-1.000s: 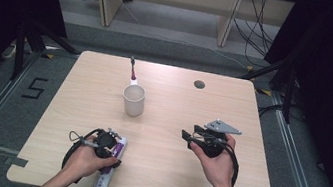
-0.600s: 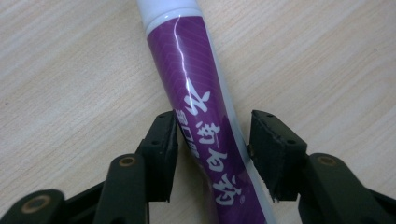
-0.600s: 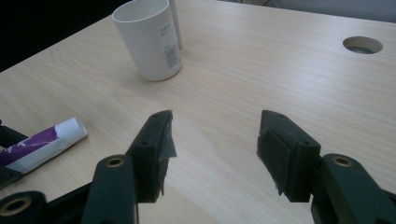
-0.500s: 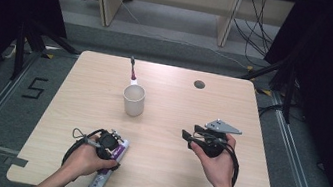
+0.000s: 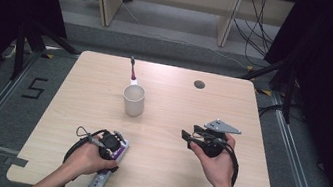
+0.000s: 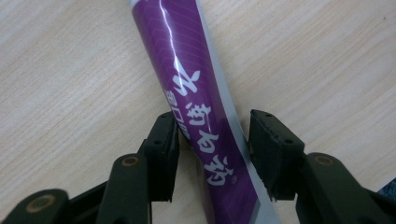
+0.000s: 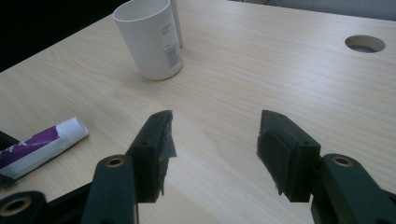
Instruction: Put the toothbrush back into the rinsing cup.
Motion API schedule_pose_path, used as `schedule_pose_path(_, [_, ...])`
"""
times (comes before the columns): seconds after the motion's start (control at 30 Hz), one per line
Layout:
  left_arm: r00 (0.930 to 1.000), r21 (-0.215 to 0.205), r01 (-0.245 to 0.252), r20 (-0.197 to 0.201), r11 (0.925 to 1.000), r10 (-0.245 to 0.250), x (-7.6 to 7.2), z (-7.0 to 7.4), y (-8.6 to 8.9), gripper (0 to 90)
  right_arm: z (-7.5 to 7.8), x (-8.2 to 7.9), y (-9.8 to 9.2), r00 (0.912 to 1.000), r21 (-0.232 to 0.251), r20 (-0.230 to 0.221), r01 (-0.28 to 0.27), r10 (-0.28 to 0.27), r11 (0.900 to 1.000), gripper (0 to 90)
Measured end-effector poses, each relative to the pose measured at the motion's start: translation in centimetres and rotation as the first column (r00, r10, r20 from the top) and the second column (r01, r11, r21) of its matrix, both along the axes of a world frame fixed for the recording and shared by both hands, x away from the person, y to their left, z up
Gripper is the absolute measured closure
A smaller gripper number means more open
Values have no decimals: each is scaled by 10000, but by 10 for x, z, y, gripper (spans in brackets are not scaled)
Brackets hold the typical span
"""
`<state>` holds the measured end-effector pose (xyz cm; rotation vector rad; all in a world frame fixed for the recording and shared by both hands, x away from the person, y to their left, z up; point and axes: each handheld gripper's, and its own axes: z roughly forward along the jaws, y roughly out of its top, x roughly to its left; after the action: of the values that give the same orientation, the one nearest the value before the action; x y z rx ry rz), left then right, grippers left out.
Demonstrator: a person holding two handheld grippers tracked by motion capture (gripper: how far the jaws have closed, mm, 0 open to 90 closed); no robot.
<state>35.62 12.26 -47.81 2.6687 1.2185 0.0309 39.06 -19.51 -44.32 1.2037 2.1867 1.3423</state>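
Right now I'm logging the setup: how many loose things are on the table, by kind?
White cup: 1
Toothbrush behind the cup: 1
Purple toothpaste tube: 1
Total: 3

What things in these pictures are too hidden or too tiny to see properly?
- Purple tube: in the left gripper view both ends run off the picture; in the high view the left hand and left tool cover its middle.
- White cup: its inside is hidden by its wall in the right gripper view.
- Cup's label: print too small to read.
- Red-and-white stick behind the cup: too small in the high view to name.
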Motion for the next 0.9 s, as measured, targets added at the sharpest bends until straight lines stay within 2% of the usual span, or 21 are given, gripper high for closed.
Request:
schedule_pose_path(0.03, [9998, -69, -199, -7, 9998, 199, -1, -1, -2, 532, 0, 0, 0, 10000, -28, 32, -22, 22, 10000, 454])
schedule_pose_path(0.17, [10000, 10, -33, -44, 10000, 33, 0, -1, -2, 538, 0, 0, 1, 10000, 16, -70, 29, -29, 10000, 454])
schedule_pose_path(0.2, [9997, 177, 247, -22, 9995, -247, 1, -1, -1, 542, 0, 0, 1, 10000, 16, -74, 31, -31, 10000, 454])
schedule_pose_path(0.27, [9991, 513, 426, -76, 9978, -423, 1, -1, -2, 558, 0, 0, 1, 10000, 40, -81, 13, -13, 10000, 454])
schedule_pose_path(0.37, [9988, 636, 493, -108, 9968, -487, 2, -1, -1, 572, 0, 0, 0, 10000, -35, 51, 36, -36, 10000, 454])
schedule_pose_path(0.4, [9986, 658, 516, -131, 9965, -508, 2, -1, -1, 574, 0, 0, 0, 9999, -199, 116, 121, -119, 9997, 454])
schedule_pose_path(0.47, [9991, 653, 383, -207, 9971, -370, 2, -2, -2, 578, 0, 0, 0, 10000, -82, 51, 23, -23, 10000, 454])
schedule_pose_path(0.5, [9975, 824, 684, -212, 9942, -669, 3, -1, -2, 580, -1, 1, 1, 10000, -87, 85, 24, -23, 10000, 454])
schedule_pose_path(0.53, [9975, 824, 684, -212, 9942, -669, 3, -1, -2, 583, -1, 1, 0, 9997, -307, 227, 134, -127, 9994, 454])
schedule_pose_path(0.57, [9964, 867, 818, -278, 9929, -797, 4, -1, -2, 586, -1, -1, 2, 9999, -36, -22, 139, -139, 9999, 454])
schedule_pose_path(0.6, [9958, 887, 891, -312, 9921, -866, 4, -1, -2, 589, 0, -1, 2, 9998, 31, -194, 94, -93, 10000, 454])
schedule_pose_path(0.63, [9948, 915, 987, -329, 9909, -960, 5, -1, -3, 593, -1, 0, 1, 10000, -148, 54, 31, -30, 9999, 454])
schedule_pose_path(0.67, [9939, 899, 1084, -284, 9900, -1063, 5, -1, -3, 596, -1, -1, 3, 9998, -70, -115, 188, -189, 9998, 454])
schedule_pose_path(0.7, [9930, 914, 1158, -322, 9891, -1133, 5, -1, -3, 600, -1, 1, 1, 10000, -102, 92, 8, -7, 9999, 454])
schedule_pose_path(0.8, [9905, 986, 1352, -381, 9859, -1321, 5, -1, -4, 620, 0, 0, -1, 9999, -206, 112, 122, -120, 9997, 454])
schedule_pose_path(0.87, [9846, 1101, 1728, -447, 9788, -1688, 5, 0, -5, 639, 0, 0, -1, 9999, -196, 102, 121, -119, 9997, 454])
schedule_pose_path(0.9, [9845, 1129, 1741, -430, 9782, -1703, 5, -1, -6, 643, 0, 0, -1, 9999, -204, 120, 110, -108, 9997, 454])
